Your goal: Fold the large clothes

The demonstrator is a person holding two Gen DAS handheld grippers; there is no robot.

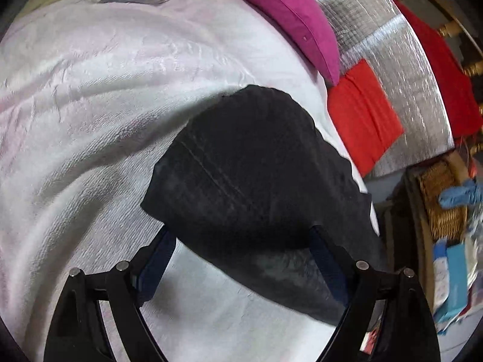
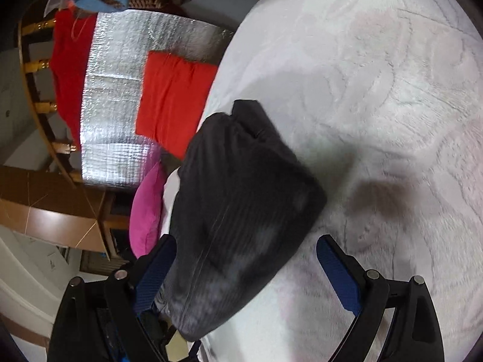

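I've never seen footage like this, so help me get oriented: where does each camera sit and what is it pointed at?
Left wrist: on the left gripper, looking down its open jaws at the black garment on a white blanket.
Right wrist: on the right gripper, jaws open, over the same black garment.
Both share the garment, blanket, red cloth and pink pillow.

place: pretty clearly a bedroom in someone's home
bed: big bed with a pale pinkish-white textured bedspread (image 1: 105, 105) taking up most of both views
pillows: magenta pillow (image 1: 289, 21) and a red-orange cushion (image 1: 362, 114) along the edge of the bed
headboard: turned wooden spindles (image 2: 42, 107) with a red cloth (image 2: 71, 69) draped over them, shiny silver foil mat (image 2: 117, 90) beside it
clutter: wicker basket (image 1: 443, 199) with blue fabric (image 1: 462, 196) on it
floor: brown tiles (image 2: 45, 211)
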